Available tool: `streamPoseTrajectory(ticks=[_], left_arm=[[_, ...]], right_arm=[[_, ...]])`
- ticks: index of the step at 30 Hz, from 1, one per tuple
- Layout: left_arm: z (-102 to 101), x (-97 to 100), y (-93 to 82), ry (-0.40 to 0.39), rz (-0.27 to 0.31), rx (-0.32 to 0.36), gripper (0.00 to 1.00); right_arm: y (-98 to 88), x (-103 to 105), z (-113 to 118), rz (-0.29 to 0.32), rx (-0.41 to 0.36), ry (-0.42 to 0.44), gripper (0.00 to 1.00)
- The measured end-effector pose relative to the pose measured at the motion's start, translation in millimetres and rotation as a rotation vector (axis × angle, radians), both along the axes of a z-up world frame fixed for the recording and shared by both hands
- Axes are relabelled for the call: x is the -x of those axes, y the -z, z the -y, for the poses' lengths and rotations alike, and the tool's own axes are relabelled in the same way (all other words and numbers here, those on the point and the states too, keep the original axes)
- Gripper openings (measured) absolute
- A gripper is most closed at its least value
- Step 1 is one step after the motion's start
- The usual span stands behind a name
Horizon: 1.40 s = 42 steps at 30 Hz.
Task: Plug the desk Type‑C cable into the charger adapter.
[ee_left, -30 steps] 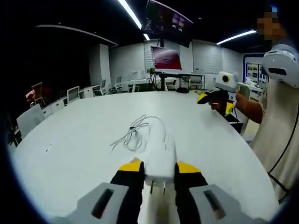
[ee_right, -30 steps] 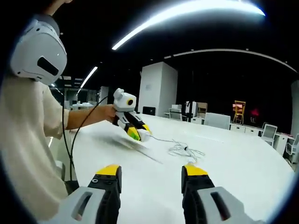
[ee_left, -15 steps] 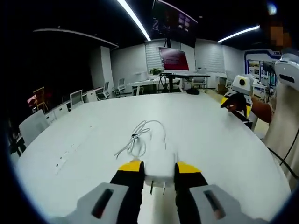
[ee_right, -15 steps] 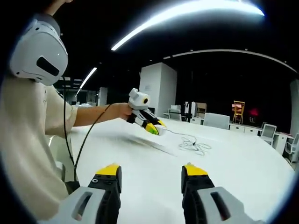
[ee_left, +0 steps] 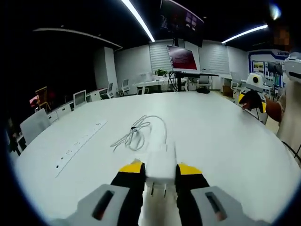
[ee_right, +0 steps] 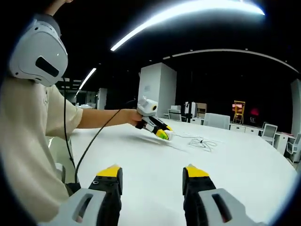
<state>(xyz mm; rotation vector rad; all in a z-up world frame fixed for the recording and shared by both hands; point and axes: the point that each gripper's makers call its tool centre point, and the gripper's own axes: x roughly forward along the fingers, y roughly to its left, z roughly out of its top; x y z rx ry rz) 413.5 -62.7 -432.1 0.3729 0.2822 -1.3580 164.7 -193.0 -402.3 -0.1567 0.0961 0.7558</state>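
In the left gripper view, the left gripper (ee_left: 155,170) clamps the white charger adapter (ee_left: 160,165) between its jaws, prongs toward the camera, above the white table (ee_left: 221,141); the coiled cable (ee_left: 136,134) lies just beyond. In the right gripper view, the right gripper (ee_right: 153,175) hangs open over the table, the cable (ee_right: 202,142) well ahead.

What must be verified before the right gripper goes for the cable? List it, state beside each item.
1. Charger adapter clamped in left gripper: ok, jaws shut on both its sides.
2. Adapter orientation: prongs point back toward the camera; Type-C port facing away: cannot tell.
3. Type-C cable free to pick: ok, a loose coil on the white table, ahead of the adapter.
4. Cable plug end located: cannot tell, too small.
5. Right gripper ready: ok, jaws open, nothing held.
6. Right gripper near the cable: not ok, well short of it.
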Motion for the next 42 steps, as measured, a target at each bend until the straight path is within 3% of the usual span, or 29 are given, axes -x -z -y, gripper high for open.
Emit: streamPoseTrajectory(ticks=[7,15,21,24,28,37,42], left_arm=[[-0.2,2.0,11.7,-0.006,-0.043,-0.008,0.26],[0.5,4.6,9.0,-0.017,-0.056,0.022,0.27],[0.0,10.2,5.1,-0.021,-0.071,0.048,0.4],[-3.4,11.9,-0.4,-0.034,-0.071,0.069,0.41],[-8.2,15.5,-8.5,-0.051,-0.065,0.082,0.43],[-8.9,51.5,-30.5,-0.106,-0.019,0.123,0.45],[-35.1,39.8,-36.0,-0.139,0.022,0.109,0.48]], right_arm=[[-0.4,1.2,2.8,0.0,-0.001,0.01,0.52],[0.2,0.8,6.5,-0.004,-0.002,0.023,0.52],[0.3,0.3,4.2,-0.003,-0.003,0.017,0.52],[-1.1,0.0,3.5,0.001,-0.007,0.015,0.52],[-2.8,-0.9,3.3,0.005,-0.013,0.015,0.51],[-2.4,-0.5,6.3,0.003,-0.024,0.031,0.5],[-5.5,-0.3,5.4,0.011,-0.037,0.03,0.5]])
